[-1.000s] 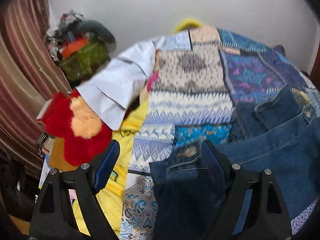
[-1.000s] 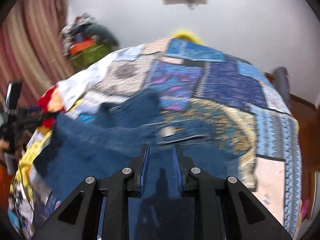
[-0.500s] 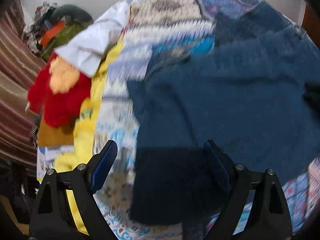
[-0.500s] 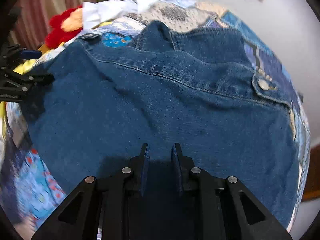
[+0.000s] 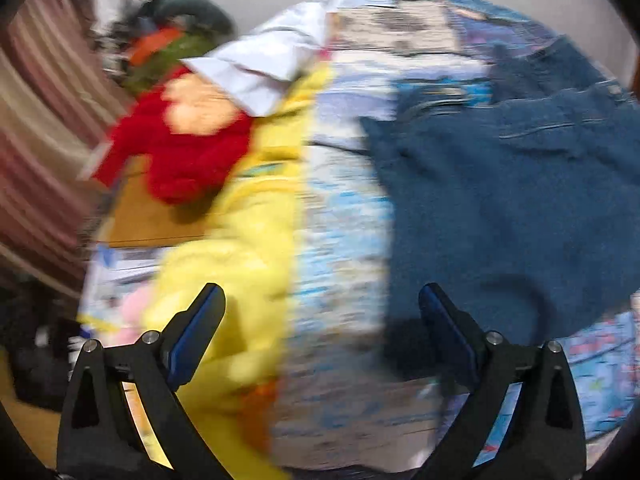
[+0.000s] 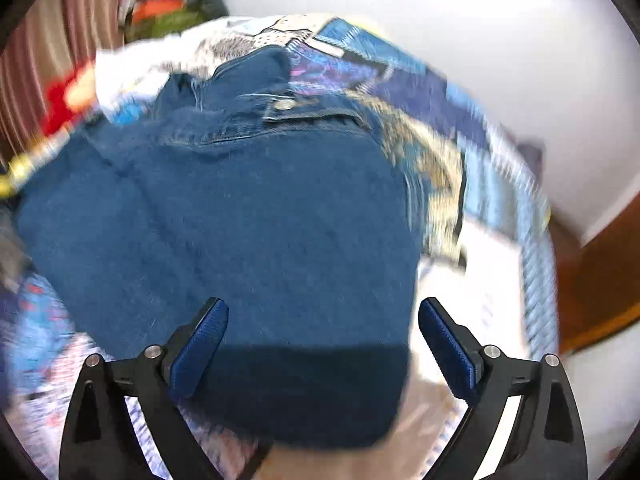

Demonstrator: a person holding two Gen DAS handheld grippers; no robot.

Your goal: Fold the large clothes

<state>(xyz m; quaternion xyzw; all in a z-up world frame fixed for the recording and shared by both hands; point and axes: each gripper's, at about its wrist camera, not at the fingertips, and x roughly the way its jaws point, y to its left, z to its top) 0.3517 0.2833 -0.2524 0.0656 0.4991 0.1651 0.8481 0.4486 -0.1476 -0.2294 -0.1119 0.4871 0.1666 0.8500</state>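
A blue denim garment point(image 6: 248, 216) lies folded on the patchwork bedspread point(image 6: 432, 92). Its buttoned waistband point(image 6: 286, 105) points to the far end. In the left wrist view the denim point(image 5: 500, 208) lies to the right. My left gripper point(image 5: 322, 320) is open and empty, over the bedspread just left of the denim's edge. My right gripper point(image 6: 322, 332) is open and empty, with its jaws standing wide over the denim's near edge. Both views are blurred by motion.
A yellow cloth point(image 5: 240, 248), a red and orange plush toy point(image 5: 188, 148) and a white cloth point(image 5: 264, 60) lie left of the bedspread. A pile of things point(image 5: 168, 40) sits by the striped curtain point(image 5: 36, 120). A white wall point(image 6: 500, 32) is behind.
My right gripper has opened and let go of the denim. My left gripper has swung left, off the denim. The denim now lies flat on the bedspread.
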